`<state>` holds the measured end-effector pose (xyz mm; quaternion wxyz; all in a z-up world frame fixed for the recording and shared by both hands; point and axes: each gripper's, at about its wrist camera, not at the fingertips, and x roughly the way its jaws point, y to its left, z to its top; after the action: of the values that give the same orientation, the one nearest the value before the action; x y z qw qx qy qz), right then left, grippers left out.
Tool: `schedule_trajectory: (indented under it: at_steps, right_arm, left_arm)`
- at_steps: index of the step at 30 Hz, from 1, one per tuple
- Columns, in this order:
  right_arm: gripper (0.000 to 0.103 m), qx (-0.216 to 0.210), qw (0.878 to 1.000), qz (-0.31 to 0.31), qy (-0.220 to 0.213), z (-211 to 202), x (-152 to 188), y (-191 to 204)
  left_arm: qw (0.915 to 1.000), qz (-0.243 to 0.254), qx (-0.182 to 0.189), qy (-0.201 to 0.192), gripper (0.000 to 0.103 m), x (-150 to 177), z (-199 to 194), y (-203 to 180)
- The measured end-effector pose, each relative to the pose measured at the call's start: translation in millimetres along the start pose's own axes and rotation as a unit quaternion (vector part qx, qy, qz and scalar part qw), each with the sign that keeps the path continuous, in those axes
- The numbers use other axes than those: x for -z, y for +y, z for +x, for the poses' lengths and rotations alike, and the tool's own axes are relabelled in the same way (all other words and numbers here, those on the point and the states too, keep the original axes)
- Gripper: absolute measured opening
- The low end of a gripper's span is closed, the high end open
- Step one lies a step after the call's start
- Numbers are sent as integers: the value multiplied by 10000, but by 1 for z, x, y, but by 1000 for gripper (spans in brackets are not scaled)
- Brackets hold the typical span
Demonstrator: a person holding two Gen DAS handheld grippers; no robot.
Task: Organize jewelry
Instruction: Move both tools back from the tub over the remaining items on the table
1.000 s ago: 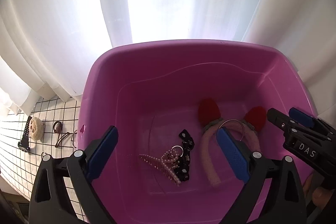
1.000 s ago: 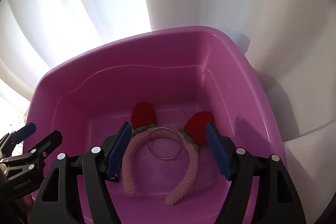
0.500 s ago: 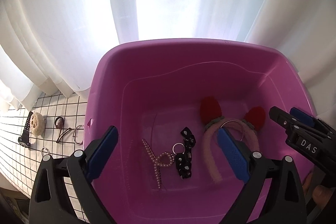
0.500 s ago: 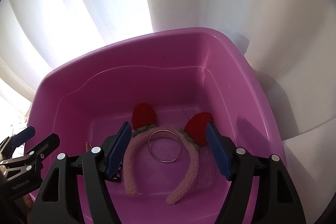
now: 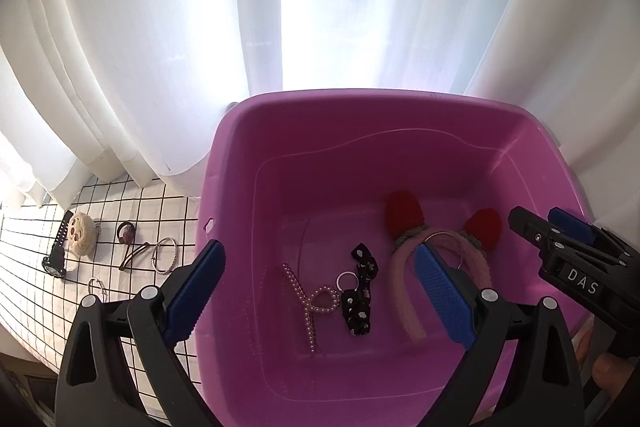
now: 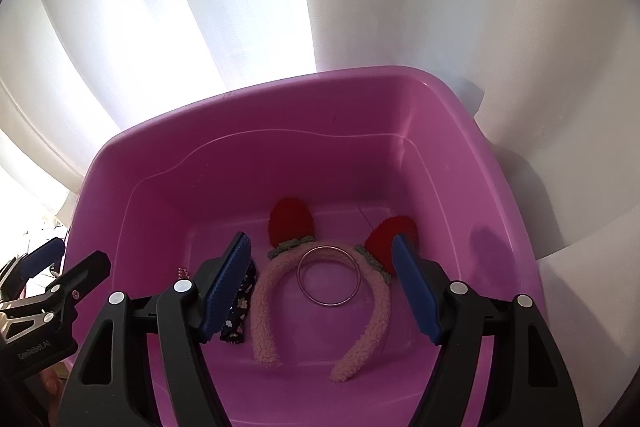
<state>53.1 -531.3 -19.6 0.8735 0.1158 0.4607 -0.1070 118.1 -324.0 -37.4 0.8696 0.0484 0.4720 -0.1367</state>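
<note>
A purple tub (image 5: 360, 115) (image 6: 280, 107) holds a pearl hair clip (image 5: 310, 303), a black dotted bow (image 5: 360, 295) (image 6: 240, 311), a small ring (image 5: 346, 279), a pink fuzzy headband with red ears (image 5: 404, 291) (image 6: 276, 291) and a silver bangle (image 6: 329, 275). My left gripper (image 5: 320, 295) is open and empty above the tub's left part. My right gripper (image 6: 324, 287) is open and empty above the headband; it also shows at the right of the left wrist view (image 5: 560, 247).
Left of the tub, a white grid-patterned cloth (image 5: 24, 247) carries a black watch (image 5: 58, 247), a round beige piece (image 5: 81, 235), a brown hair tie (image 5: 126, 231), a thin bangle (image 5: 165, 255) and a small ring (image 5: 97, 287). White curtains (image 5: 240, 7) hang behind.
The left gripper has drawn up and left, showing more of the cloth. The pearl clip now lies flat on the tub floor. The right gripper has barely moved.
</note>
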Motion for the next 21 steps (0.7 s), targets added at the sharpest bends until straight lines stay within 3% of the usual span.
schedule_trajectory:
  at_steps: [21]
  right_arm:
    - [73, -702, 9966, -189, -395, -29, 12, 39]
  left_arm:
    - [9975, -363, -253, -542, 95, 15, -64, 47]
